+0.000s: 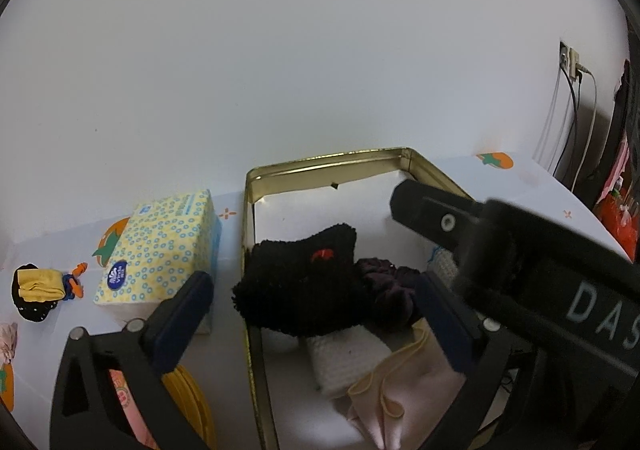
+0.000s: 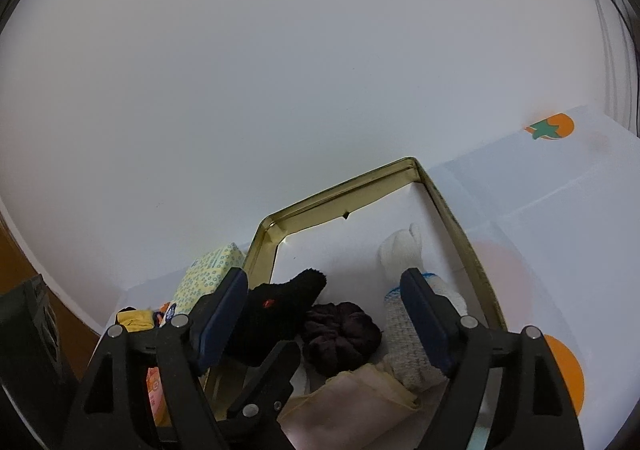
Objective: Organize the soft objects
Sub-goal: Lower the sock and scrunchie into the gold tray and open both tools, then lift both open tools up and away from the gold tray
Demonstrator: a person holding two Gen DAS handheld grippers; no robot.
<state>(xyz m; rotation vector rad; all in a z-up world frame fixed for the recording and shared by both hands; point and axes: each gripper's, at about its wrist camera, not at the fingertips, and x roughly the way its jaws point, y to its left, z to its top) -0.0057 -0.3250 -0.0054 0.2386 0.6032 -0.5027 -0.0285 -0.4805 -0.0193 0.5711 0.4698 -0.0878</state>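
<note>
An open gold tin (image 1: 250,218) stands on the table with soft things inside. A fuzzy black sock (image 1: 304,278) with a red mark lies by its left wall. Beside it are a dark purple scrunchie (image 1: 388,290), a white knitted cloth (image 1: 348,358) and a pink cloth (image 1: 404,398) with beige trim. A white and blue knitted sock (image 2: 404,314) lies along the right wall. My left gripper (image 1: 316,318) is open across the tin's left wall, its pads clear of the black sock. My right gripper (image 2: 324,312) hangs open over the scrunchie, touching nothing.
A yellow tissue pack (image 1: 160,254) with blue rings lies left of the tin. Farther left sits a small yellow and black bundle (image 1: 36,290). A pink packet (image 1: 124,402) and yellow hoops (image 1: 192,398) lie under my left gripper. Cables hang from a wall socket (image 1: 572,66).
</note>
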